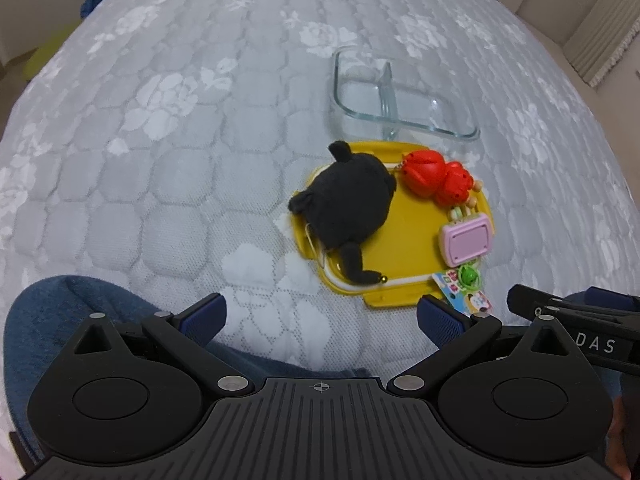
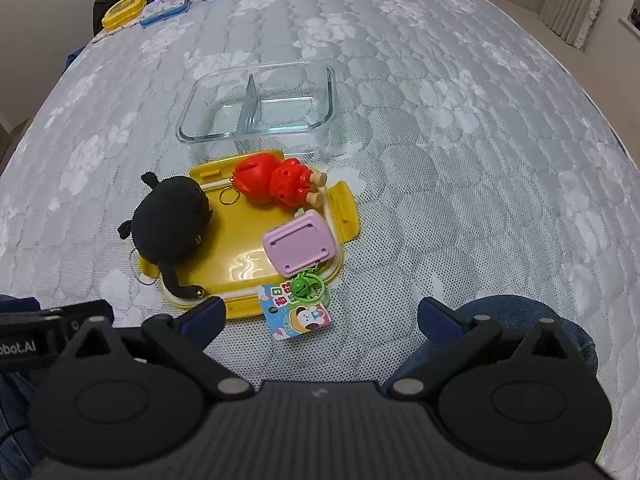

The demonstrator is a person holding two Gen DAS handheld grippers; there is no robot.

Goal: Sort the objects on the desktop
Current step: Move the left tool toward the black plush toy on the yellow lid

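1. Plush [image 2: 172, 216], red toy [image 2: 276, 182], pink case [image 2: 298, 246] and tagged green charm [image 2: 302, 286] grouped on yellow lid [image 2: 240, 258], on the bed [image 2: 440, 160].
2. Divided glass box [image 2: 256, 110] just beyond lid; both compartments bare.
3. Left hand-held gripper [image 1: 320, 318] and right hand-held gripper [image 2: 320, 318] spread wide, holding nothing, low at near edge.
4. Fits either toys awaiting sorting or toys already laid out.

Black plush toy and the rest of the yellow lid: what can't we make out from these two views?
- Black plush toy: face turned away in both wrist views.
- Pink case: only its back shows, front hidden.
- Paper tag: print too small to read; in the left wrist view a finger covers part of it.
- Yellow lid: near edge behind a right gripper finger.
- Glass container: looks empty.
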